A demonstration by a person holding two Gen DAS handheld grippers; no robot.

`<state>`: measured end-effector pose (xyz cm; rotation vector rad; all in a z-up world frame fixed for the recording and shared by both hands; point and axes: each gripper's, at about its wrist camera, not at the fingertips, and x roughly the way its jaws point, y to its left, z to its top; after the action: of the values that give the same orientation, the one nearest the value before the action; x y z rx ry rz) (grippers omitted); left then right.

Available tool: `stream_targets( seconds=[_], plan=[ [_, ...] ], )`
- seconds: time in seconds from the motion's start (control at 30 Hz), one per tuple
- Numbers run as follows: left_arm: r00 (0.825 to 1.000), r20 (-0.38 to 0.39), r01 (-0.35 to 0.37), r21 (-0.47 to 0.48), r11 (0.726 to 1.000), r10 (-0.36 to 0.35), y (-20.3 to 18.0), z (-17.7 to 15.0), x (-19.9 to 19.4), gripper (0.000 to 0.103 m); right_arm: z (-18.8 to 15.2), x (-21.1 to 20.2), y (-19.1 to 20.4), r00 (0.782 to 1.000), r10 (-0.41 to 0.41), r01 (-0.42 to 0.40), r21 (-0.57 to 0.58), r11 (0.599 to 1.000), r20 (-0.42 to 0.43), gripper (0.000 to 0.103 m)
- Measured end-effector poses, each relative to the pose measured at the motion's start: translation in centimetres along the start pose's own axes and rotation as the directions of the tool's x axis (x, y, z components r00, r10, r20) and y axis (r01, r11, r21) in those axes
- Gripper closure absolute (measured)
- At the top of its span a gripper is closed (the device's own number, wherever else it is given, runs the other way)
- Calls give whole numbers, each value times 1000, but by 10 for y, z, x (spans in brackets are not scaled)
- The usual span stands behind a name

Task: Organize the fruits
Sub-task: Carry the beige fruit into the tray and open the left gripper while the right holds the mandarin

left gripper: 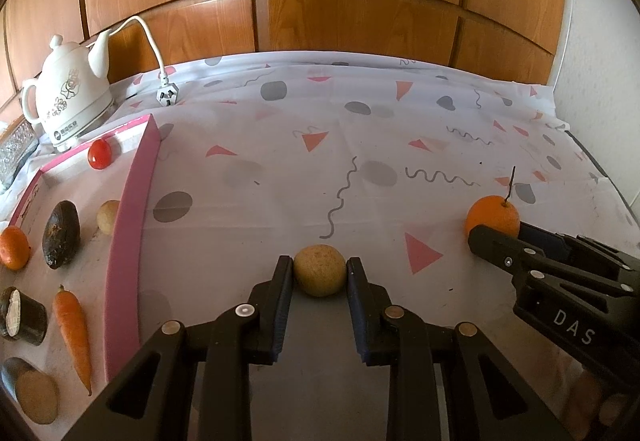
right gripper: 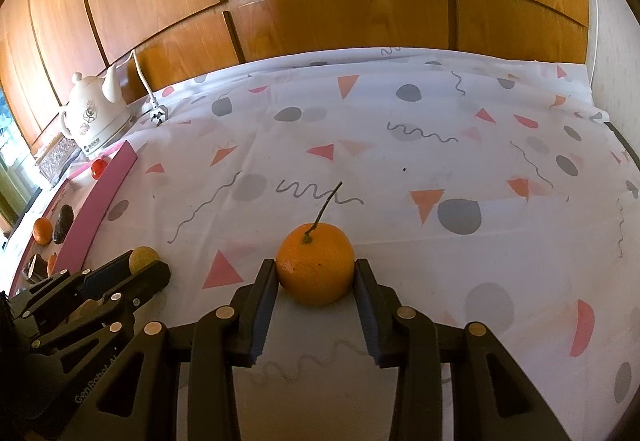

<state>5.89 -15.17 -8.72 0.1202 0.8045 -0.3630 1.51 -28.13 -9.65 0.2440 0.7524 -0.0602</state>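
Note:
A small tan round fruit (left gripper: 319,273) rests on the patterned tablecloth (left gripper: 360,129), and my left gripper (left gripper: 319,263) is shut on it, both pads against its sides. To the right, an orange with a long stem (right gripper: 315,265) also rests on the cloth, with my right gripper (right gripper: 314,267) shut on it. In the right wrist view the tan fruit (right gripper: 141,257) peeks out from the left gripper's fingers (right gripper: 154,271) at the lower left. The orange (left gripper: 490,215) shows behind the right gripper's fingers (left gripper: 496,243) in the left wrist view.
A pink-rimmed tray (left gripper: 132,221) at the left holds a tomato (left gripper: 99,155), a dark avocado-like fruit (left gripper: 61,235), another tan fruit (left gripper: 107,217), an orange (left gripper: 14,247), a carrot (left gripper: 74,333) and cut pieces. A white kettle (left gripper: 68,97) and plug (left gripper: 166,95) stand behind it. Wooden panels back the table.

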Motion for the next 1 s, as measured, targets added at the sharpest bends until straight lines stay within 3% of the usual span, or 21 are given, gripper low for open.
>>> stream_targets(
  seconds=[0.2, 0.43, 0.6, 0.77, 1.0],
  plan=[
    [1000, -9, 11, 12, 1000, -11, -1, 4, -8, 76, 0, 0, 1, 1000, -6, 6, -7, 1000, 1, 64],
    [994, 104, 37, -25, 999, -35, 30, 30, -67, 76, 0, 0, 7, 999, -35, 35, -33, 999, -1, 64],
    [994, 103, -27, -135, 990, 41, 87, 27, -86, 76, 0, 1, 9, 999, -51, 51, -47, 998, -3, 65],
    [989, 42, -128, -244, 961, 142, 145, 15, -79, 76, 0, 2, 14, 997, -81, 80, -71, 994, -9, 64],
    [974, -27, -222, -335, 916, 226, 183, 6, -64, 76, 1, 3, 21, 993, -118, 116, -103, 988, -18, 65]
  ],
)
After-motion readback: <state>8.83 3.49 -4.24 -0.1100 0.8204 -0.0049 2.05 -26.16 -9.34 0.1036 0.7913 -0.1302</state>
